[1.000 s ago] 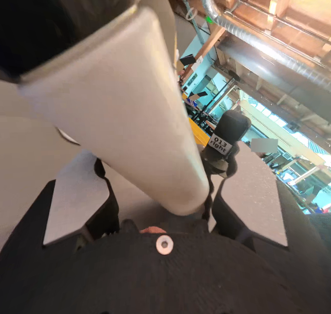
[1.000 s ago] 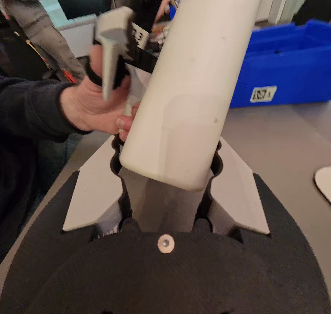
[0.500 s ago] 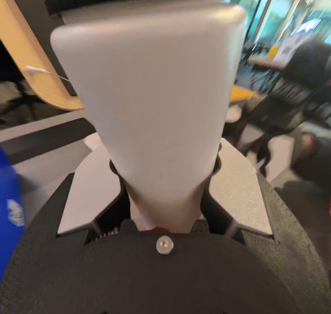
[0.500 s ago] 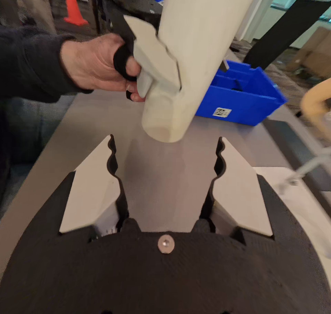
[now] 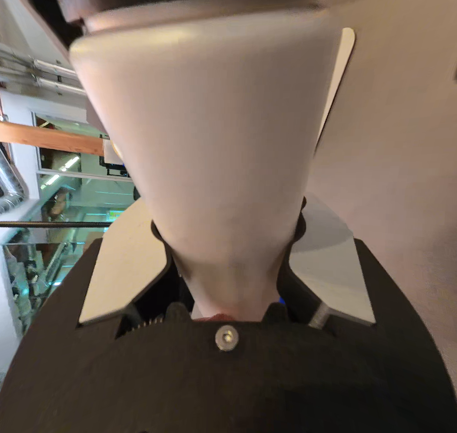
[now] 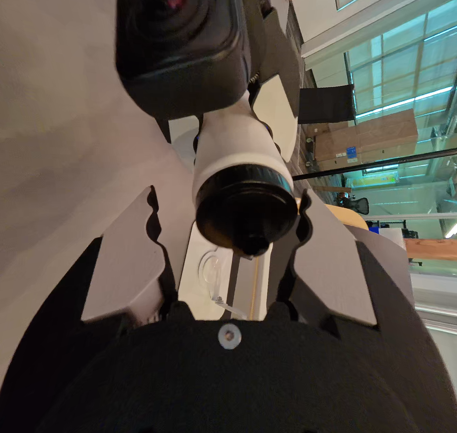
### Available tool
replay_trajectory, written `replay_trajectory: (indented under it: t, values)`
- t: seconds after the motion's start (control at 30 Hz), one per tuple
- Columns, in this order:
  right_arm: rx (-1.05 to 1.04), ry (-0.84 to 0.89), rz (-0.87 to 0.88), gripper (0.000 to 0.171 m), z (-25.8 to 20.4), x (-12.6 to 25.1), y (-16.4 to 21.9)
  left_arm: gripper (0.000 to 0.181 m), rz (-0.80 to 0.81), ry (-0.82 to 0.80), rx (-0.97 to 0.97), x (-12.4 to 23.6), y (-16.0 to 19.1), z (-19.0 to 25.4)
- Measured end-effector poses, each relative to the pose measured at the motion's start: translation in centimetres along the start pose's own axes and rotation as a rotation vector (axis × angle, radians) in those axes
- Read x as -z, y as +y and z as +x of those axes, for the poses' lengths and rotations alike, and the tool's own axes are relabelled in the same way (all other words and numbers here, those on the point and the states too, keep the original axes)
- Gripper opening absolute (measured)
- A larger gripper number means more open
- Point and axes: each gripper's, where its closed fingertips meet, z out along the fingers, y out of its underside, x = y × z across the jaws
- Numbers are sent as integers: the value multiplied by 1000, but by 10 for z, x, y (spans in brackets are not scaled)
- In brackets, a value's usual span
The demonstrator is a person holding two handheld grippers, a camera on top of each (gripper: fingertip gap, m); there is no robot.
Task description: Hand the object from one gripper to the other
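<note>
We hold one tall white smooth plastic bottle (image 5: 212, 149), and it is the largest thing in both views. In the left wrist view its narrow end sits deep between the fingers of our left gripper (image 5: 226, 225), which are closed against its sides. In the right wrist view the same bottle (image 6: 235, 146) points at us cap first, with its round black screw cap (image 6: 244, 213) lying between the fingers of our right gripper (image 6: 228, 213). Those fingers are spread wide and touch neither cap nor body.

We judge the handover to be at its second half: the left has the bottle, and the right is empty and lined up at the cap end. The next move calls for the right to close on the cap or the white shoulder just behind it, squarely, and for the left to let go only afterwards.

Counted: one bottle, one cap, two grippers, and one black camera block (image 6: 178, 38) above the left gripper's fingers.
</note>
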Motion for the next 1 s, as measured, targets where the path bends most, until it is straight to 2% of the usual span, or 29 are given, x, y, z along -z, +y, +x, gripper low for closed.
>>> replay_trajectory:
  t: [0.1, 0.4, 0.6, 0.7, 0.77, 0.9, 1.0]
  values:
    - [21, 39, 10, 83, 4, 0, 2, 101, -8, -4, -67, 2, -6, 3]
    - [44, 83, 34, 82, 7, 12, 1, 102, 28, -19, -91, 3, -17, -1]
    - [55, 142, 37, 82, 16, 26, -1, 103, 53, -81, -143, 10, -29, -16]
    - [34, 178, 41, 82, 24, 37, 2, 99, 79, -101, -122, 17, -32, -27]
    - [-3, 204, 59, 82, 30, 47, 5, 103, 95, -142, -103, 24, -29, -40]
    - [-170, 283, 185, 82, 47, 77, 6, 110, 240, -125, 179, 43, -21, -62]
    - [-344, 353, 333, 82, 57, 100, 10, 112, 485, -57, 624, 64, -16, -82]
